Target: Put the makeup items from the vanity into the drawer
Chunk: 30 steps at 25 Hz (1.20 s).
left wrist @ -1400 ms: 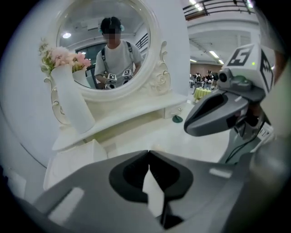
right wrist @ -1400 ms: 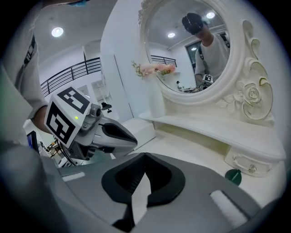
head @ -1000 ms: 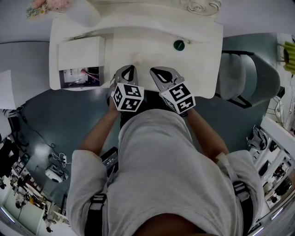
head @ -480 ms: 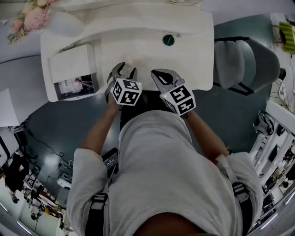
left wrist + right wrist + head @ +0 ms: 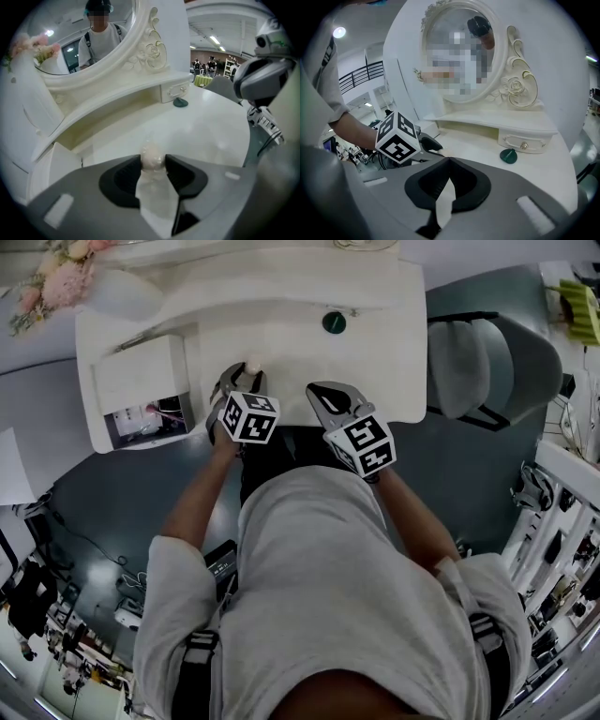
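A small pale egg-shaped makeup item [image 5: 152, 158] stands on the white vanity top [image 5: 375, 371]. My left gripper [image 5: 153, 161] points steeply down at it. Its jaws have just been closing, and the item sits between the fingertips with both pads against it. In the head view the same item [image 5: 251, 367] shows just beyond the left gripper [image 5: 240, 376]. My right gripper [image 5: 320, 390] hovers shut and empty over the front of the vanity, to the right of the left one. A dark green round item [image 5: 334, 322] lies farther back on the top, also the green item [image 5: 508, 156] in the right gripper view.
An open drawer [image 5: 150, 413] with small items inside sticks out at the vanity's left end. An oval mirror [image 5: 84, 37] rises at the back, with a small knobbed drawer [image 5: 522, 143] beneath it. A grey chair [image 5: 478, 362] stands to the right. Pink flowers [image 5: 56, 282] sit far left.
My left gripper moved forward and down over the vanity top; its jaws went from shut to spread around the pale item. The right gripper shifted only slightly and stayed shut.
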Motion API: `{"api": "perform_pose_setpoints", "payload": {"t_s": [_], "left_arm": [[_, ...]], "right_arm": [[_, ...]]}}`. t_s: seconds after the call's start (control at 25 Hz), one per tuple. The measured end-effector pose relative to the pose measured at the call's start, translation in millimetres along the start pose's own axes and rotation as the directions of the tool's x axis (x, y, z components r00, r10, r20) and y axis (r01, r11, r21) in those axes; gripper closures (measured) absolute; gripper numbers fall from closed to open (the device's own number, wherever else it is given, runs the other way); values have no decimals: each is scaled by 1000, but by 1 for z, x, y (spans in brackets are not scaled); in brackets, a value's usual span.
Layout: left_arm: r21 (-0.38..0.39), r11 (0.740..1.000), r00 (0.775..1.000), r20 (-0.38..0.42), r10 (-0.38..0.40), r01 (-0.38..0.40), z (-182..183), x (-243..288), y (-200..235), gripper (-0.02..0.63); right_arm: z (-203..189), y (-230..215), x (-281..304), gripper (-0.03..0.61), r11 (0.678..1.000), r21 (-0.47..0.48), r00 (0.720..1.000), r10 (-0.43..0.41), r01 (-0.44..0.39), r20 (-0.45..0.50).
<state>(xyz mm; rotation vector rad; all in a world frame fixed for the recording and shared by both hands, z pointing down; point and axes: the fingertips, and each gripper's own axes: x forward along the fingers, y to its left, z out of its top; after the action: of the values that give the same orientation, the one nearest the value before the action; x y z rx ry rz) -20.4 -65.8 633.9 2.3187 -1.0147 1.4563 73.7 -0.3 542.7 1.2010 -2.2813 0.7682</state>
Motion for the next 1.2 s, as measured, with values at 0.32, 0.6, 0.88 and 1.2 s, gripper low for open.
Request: {"api": "perform_pose_setpoints", "payload": {"t_s": [0.32, 0.6, 0.88, 1.2], "left_arm": [[-30, 999, 998, 56, 43, -41, 10, -26, 13, 453], [-73, 994, 992, 94, 82, -76, 12, -57, 28, 453], [-139, 980, 981, 114, 156, -139, 1, -97, 53, 453], [-197, 965, 970, 131, 203, -176, -14, -124, 77, 453]], "right_arm": [[13, 9, 9, 578, 998, -43, 999, 36, -36, 3], [34, 31, 26, 578, 991, -96, 995, 99, -97, 12], [50, 59, 42, 578, 976, -150, 986, 163, -160, 11], [73, 100, 62, 578, 950, -217, 973, 231, -223, 10]]}}
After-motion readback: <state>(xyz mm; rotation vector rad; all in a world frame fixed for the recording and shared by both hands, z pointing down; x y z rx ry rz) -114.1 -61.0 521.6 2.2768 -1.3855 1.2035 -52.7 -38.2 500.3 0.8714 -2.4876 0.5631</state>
